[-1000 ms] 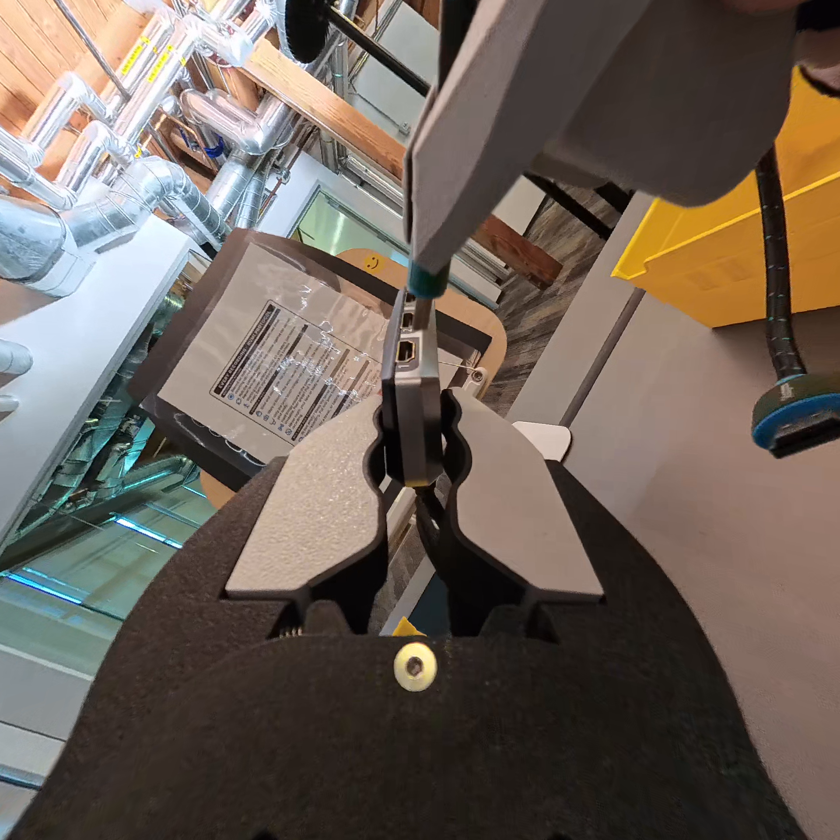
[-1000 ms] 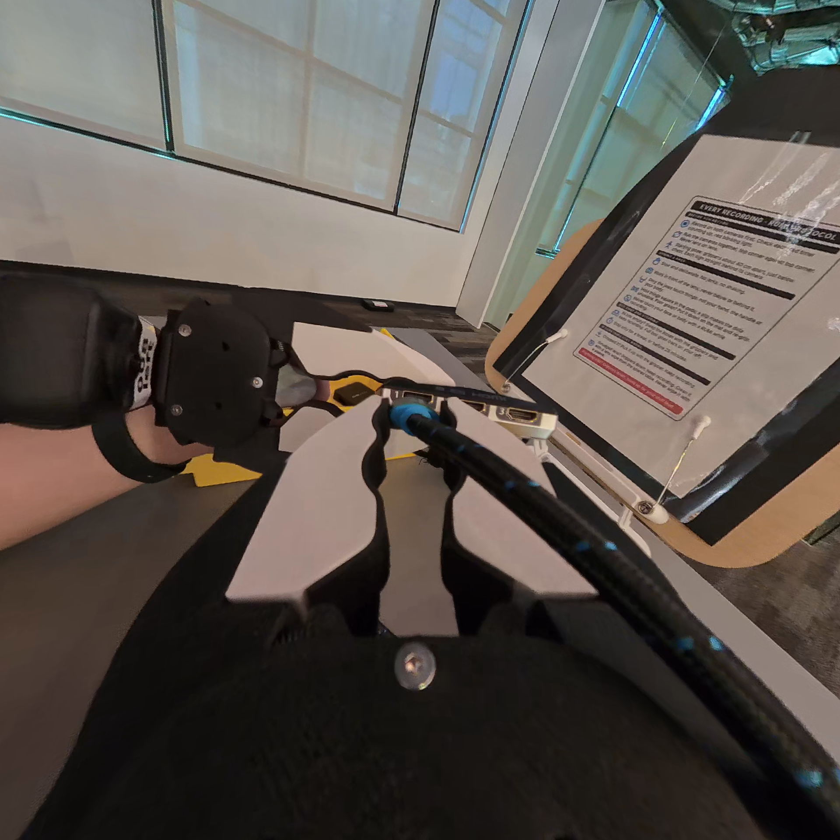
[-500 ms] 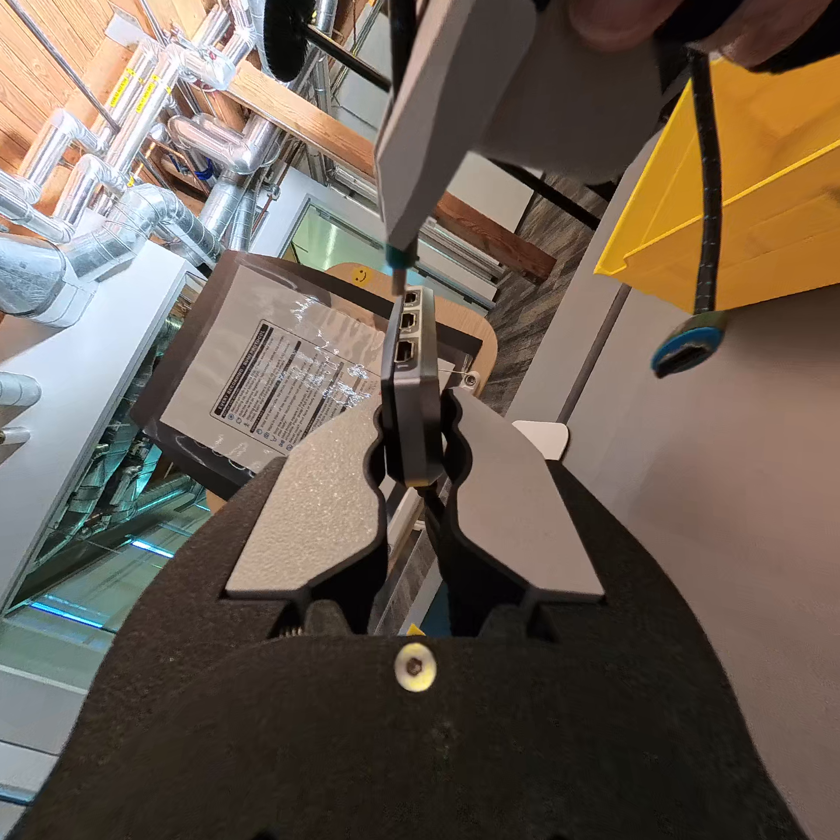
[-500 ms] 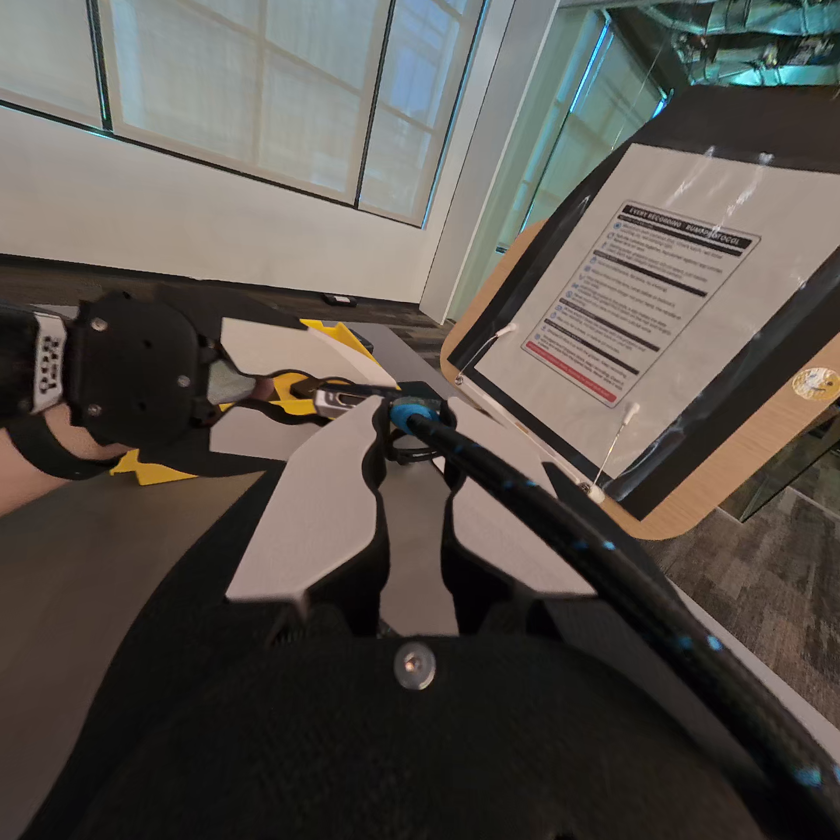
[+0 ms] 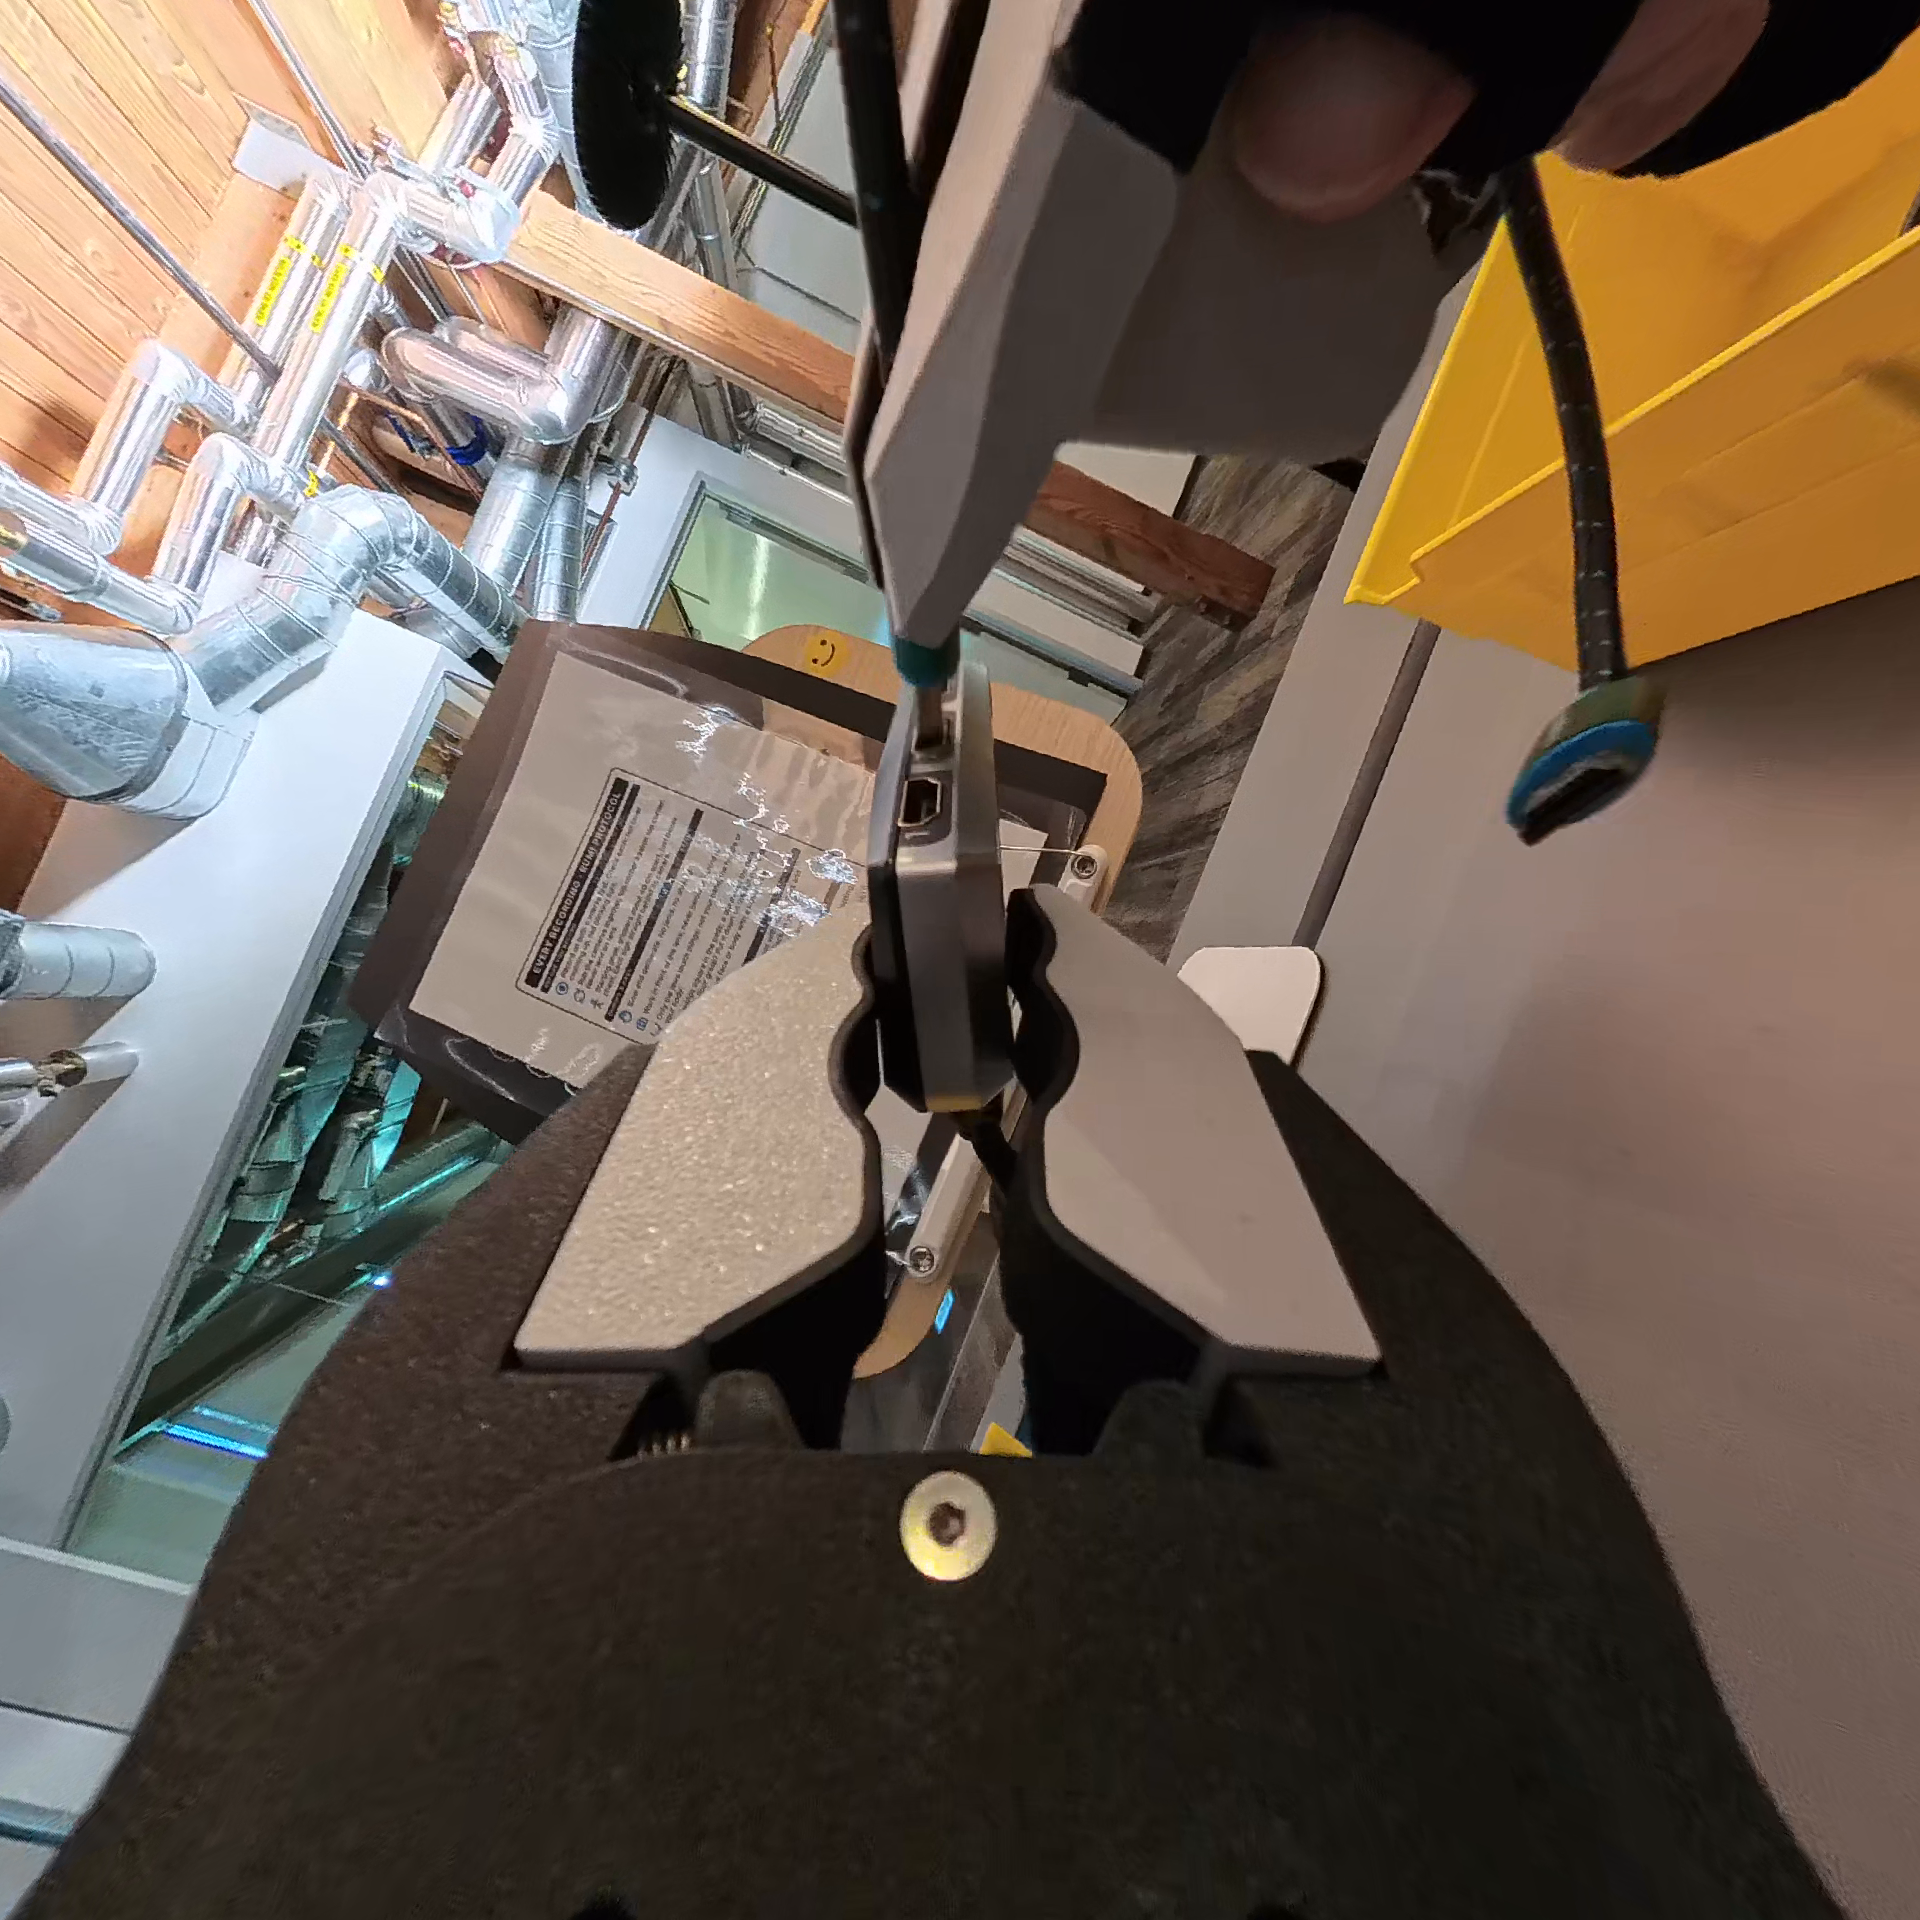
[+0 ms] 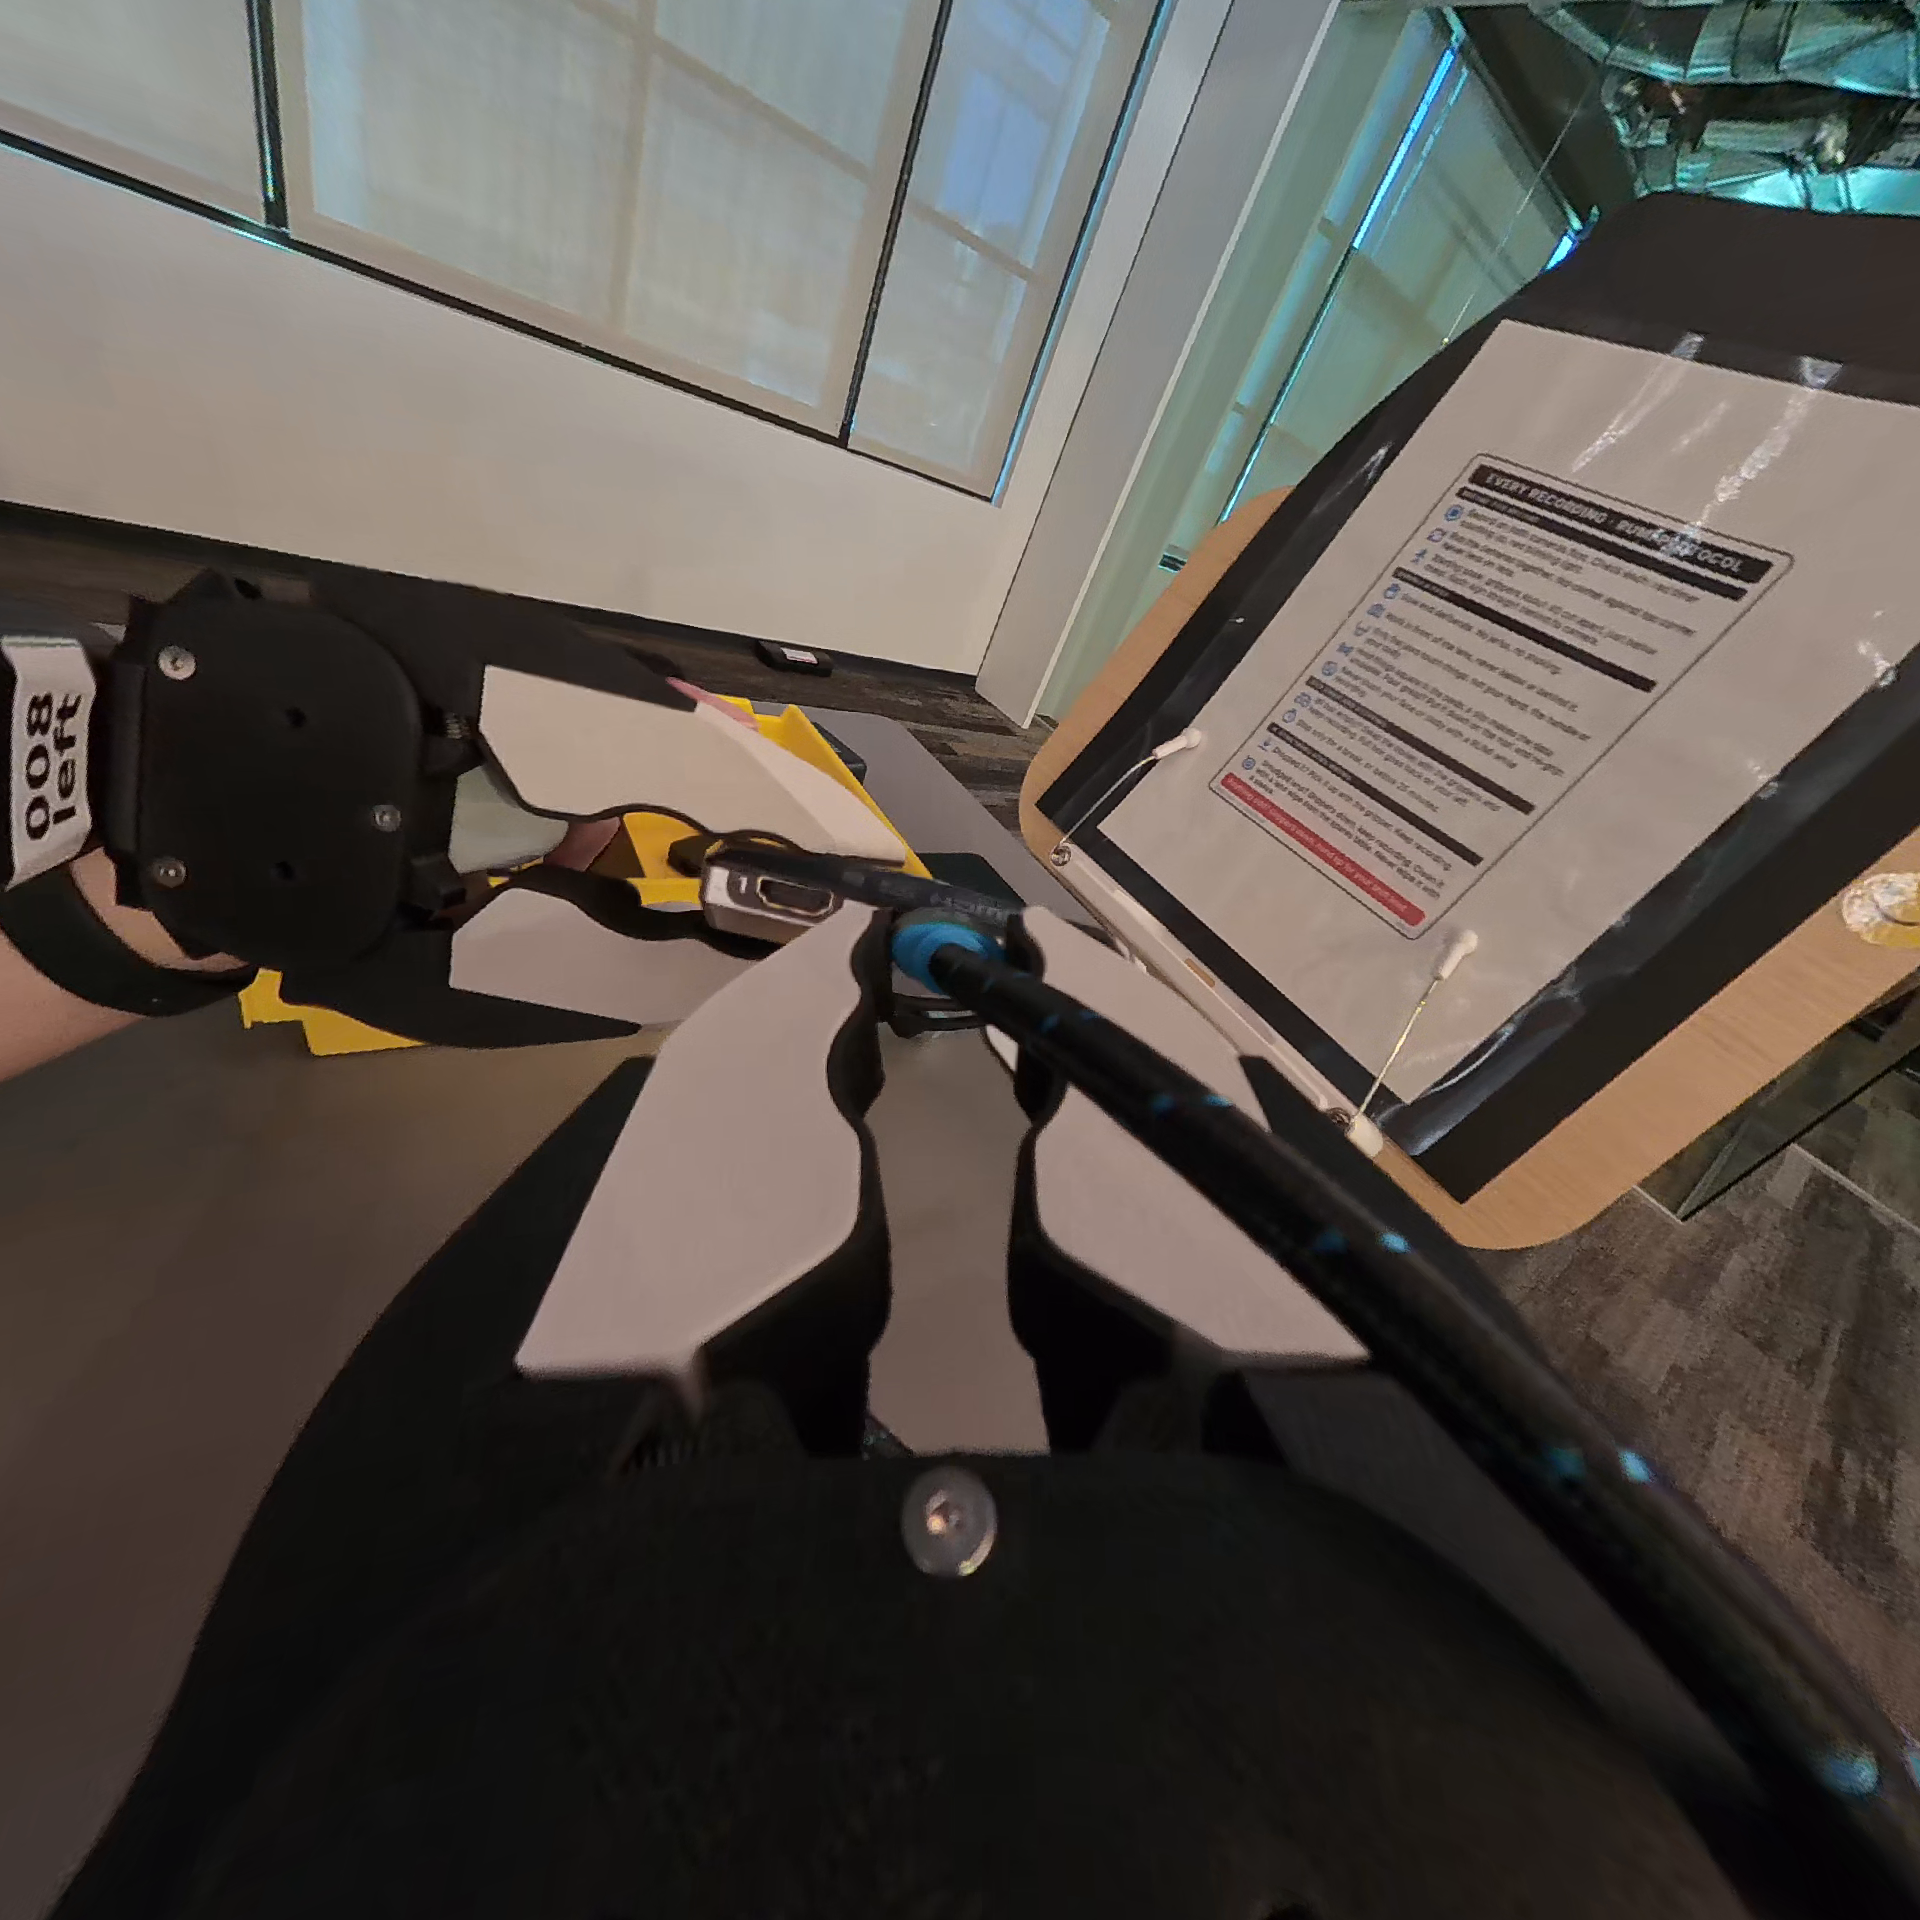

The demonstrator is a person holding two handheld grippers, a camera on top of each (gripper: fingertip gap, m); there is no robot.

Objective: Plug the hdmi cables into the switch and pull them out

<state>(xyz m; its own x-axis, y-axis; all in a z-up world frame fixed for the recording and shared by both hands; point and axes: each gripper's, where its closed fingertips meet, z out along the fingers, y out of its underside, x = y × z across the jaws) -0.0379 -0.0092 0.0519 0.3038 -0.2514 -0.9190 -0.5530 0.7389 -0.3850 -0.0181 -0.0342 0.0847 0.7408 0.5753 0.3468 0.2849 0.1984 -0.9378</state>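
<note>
Switch [image 5: 935,966] sits clamped edge-on between the fingers of my left claw [image 5: 940,997], lifted clear of the grey surface [image 5: 1662,1143], its port row facing away from me. One port [image 5: 920,808] is vacant. My right claw [image 6: 940,971] is closed on the blue-collared plug [image 6: 920,951] of a black braided hdmi cable [image 6: 1195,1122], and the plug's metal tip meets the switch at the port beyond the vacant one; I cannot tell how deep it is seated. That cable's far plug [image 5: 1579,769] hangs free above the surface, blue-rimmed. A yellow bin [image 5: 1714,416] stands behind it. A black-framed instruction sheet [image 6: 1507,707] leans on a wooden board beyond the switch.
</note>
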